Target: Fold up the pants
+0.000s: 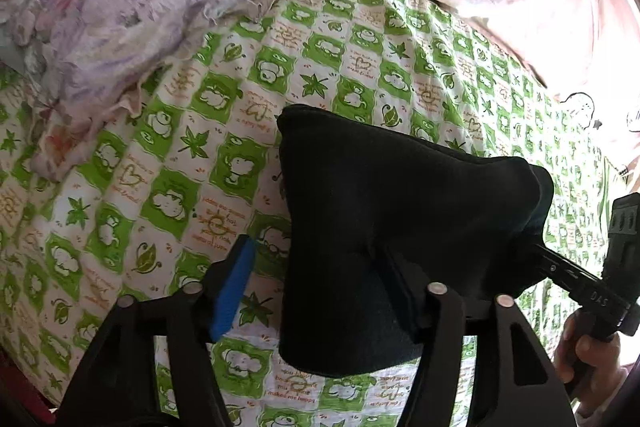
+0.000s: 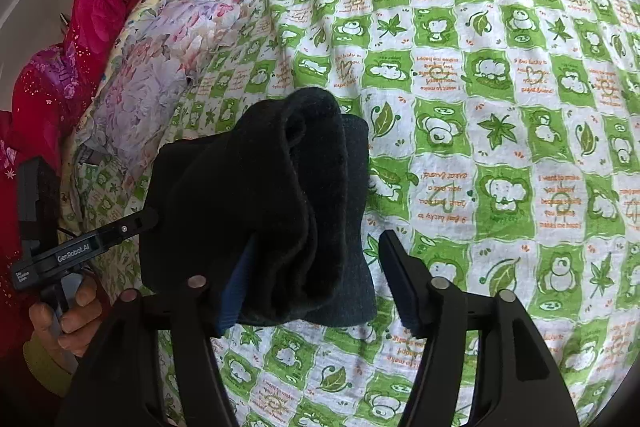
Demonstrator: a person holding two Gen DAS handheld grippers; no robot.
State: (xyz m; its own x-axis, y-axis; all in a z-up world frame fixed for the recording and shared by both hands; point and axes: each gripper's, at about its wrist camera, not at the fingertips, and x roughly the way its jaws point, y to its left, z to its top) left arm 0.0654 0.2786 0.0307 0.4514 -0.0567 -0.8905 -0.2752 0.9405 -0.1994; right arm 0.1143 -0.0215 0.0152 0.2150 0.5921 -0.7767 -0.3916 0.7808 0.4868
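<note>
Folded pants released on the bed

The black pants (image 1: 380,227) lie bundled on the green checked bedspread (image 1: 200,155); left gripper (image 1: 320,287) and right gripper (image 2: 316,283) both have jaws parted, gripping nothing. A blue pad catching cloth on withdrawal could undo the fold.

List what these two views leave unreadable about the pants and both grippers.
- Left wrist view: black pants cover the left gripper's right finger pad.
- Right wrist view: pants hide the far gripper's tip.
- Both views: fold count unreadable, dark cloth.
</note>
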